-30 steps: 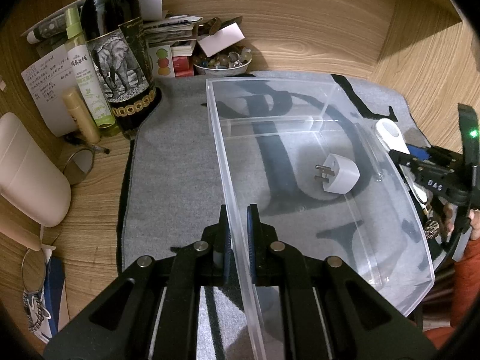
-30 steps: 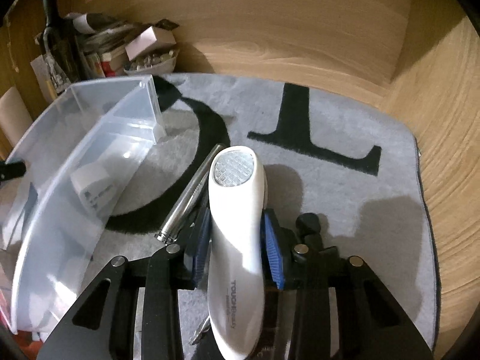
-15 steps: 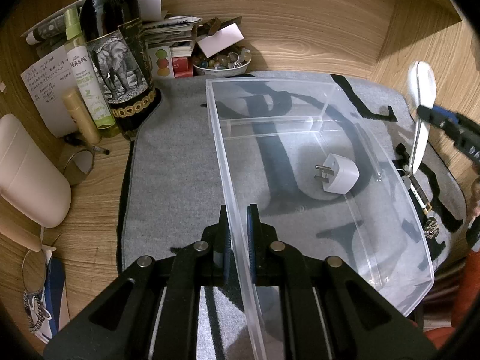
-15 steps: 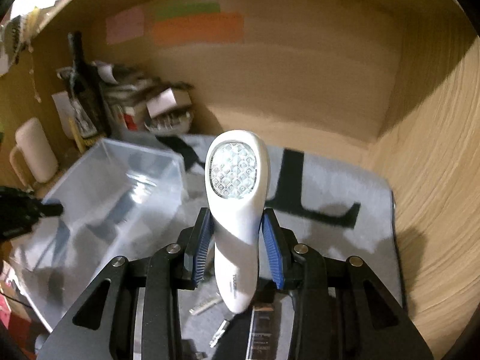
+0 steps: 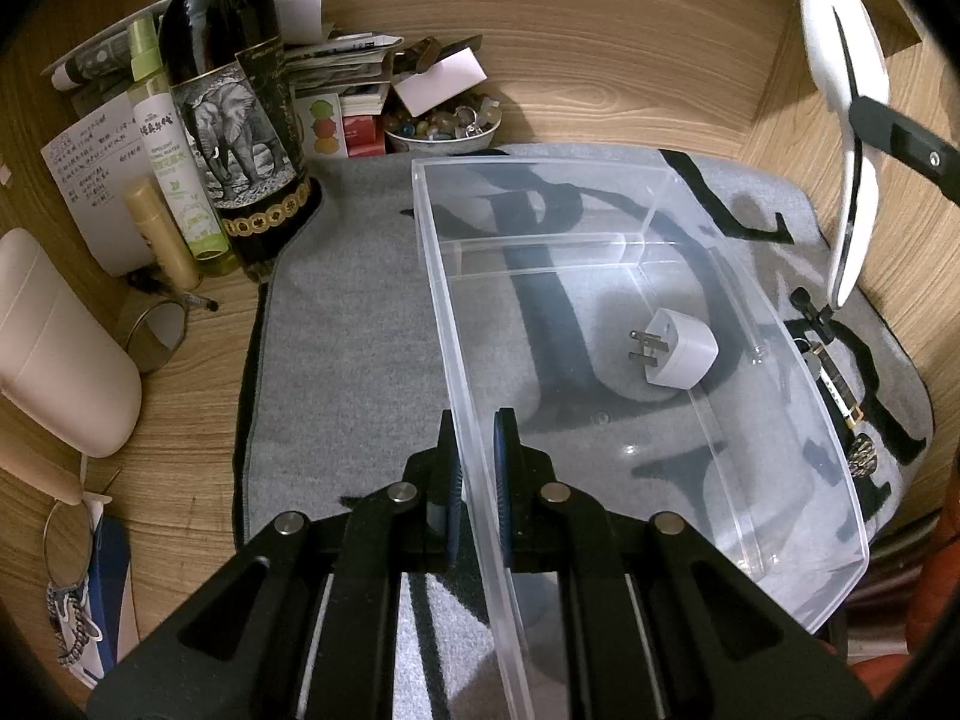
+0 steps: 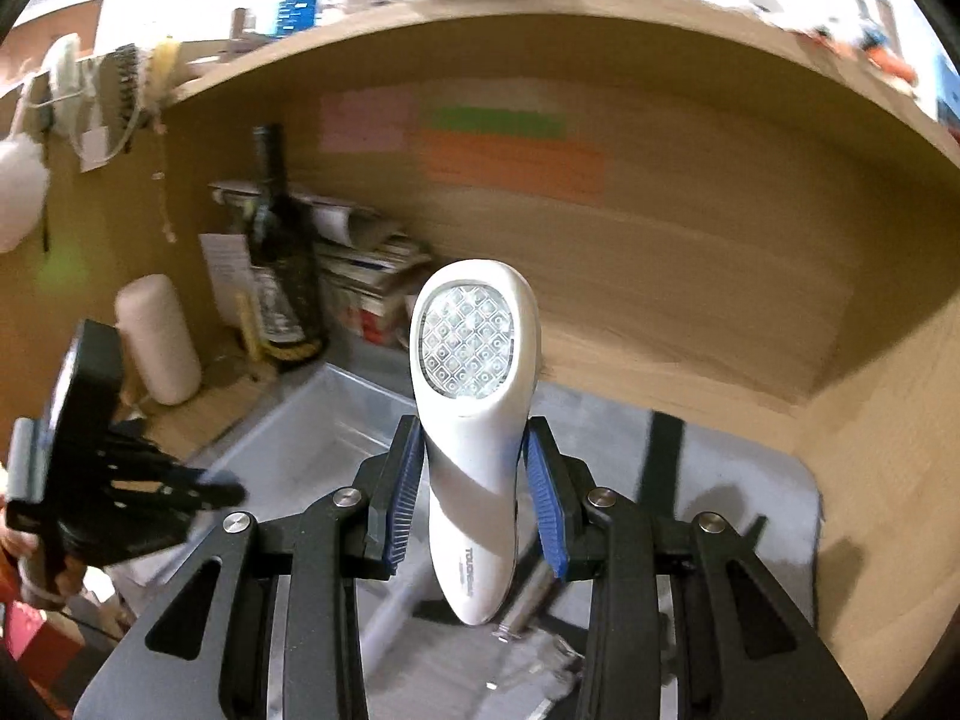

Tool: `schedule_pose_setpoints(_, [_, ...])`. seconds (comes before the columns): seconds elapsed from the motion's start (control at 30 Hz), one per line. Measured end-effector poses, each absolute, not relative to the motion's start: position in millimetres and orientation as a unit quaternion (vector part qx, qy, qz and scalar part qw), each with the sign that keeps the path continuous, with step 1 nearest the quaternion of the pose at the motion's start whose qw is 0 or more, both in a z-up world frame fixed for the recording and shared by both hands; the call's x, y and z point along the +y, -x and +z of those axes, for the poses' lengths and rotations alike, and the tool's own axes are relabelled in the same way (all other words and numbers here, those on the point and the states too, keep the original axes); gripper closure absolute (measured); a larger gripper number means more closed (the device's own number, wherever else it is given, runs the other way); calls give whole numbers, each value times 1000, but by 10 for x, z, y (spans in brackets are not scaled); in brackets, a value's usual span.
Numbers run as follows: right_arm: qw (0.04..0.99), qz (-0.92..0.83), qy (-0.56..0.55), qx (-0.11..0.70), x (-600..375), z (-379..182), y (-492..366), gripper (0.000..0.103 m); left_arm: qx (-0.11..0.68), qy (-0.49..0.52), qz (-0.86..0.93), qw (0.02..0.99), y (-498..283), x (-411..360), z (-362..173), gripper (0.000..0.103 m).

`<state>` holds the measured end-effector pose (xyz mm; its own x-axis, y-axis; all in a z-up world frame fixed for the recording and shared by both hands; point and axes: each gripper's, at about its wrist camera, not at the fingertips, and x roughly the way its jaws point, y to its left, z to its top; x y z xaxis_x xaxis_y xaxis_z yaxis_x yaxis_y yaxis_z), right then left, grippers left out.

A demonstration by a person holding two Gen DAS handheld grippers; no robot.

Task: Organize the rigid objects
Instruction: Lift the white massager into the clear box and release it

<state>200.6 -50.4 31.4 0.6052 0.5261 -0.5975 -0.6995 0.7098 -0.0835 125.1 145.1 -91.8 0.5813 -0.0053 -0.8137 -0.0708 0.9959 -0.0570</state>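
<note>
Above the grey mat [image 5: 360, 312], right gripper [image 6: 474, 480] jaws clamped on white handheld device [image 6: 474, 420], left gripper [image 5: 477, 468] jaws closed on clear bin [image 5: 600, 228] wall, white plug adapter [image 5: 681, 354] inside bin.

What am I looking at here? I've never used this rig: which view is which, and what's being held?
No robot arm here: a person holds a two-finger tool in each hand, each with a camera looking along its jaws. The left view shows the left gripper shut on the wall of a clear plastic bin on a grey mat; a white plug adapter lies inside. The right view shows the right gripper holding a white handheld light device up in the air, above the mat.
</note>
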Motion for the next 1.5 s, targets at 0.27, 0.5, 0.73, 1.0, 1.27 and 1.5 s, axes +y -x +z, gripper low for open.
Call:
schedule_pose_setpoints(0.27, [858, 391, 170, 285, -94, 187, -1882, 71, 455, 44, 17, 889, -1280, 1430, -905, 94])
schedule_pose_setpoints(0.5, [825, 411, 205, 329, 252, -146, -1859, 71, 452, 44, 14, 891, -1271, 1430, -916, 94])
schedule_pose_setpoints(0.73, [791, 417, 245, 375, 469, -479, -1865, 71, 449, 45, 11, 892, -1257, 1433, -928, 94])
schedule_pose_setpoints(1.0, [760, 418, 268, 420, 529, -708, -1912, 71, 448, 44, 8, 893, -1236, 1440, -934, 93])
schedule_pose_setpoints(1.27, [749, 420, 288, 424, 551, -738, -1876, 71, 448, 44, 9, 893, -1236, 1433, -935, 93])
schedule_pose_setpoints(1.5, [763, 414, 279, 411, 502, -653, -1887, 58, 448, 44, 8, 893, -1231, 1439, -936, 93])
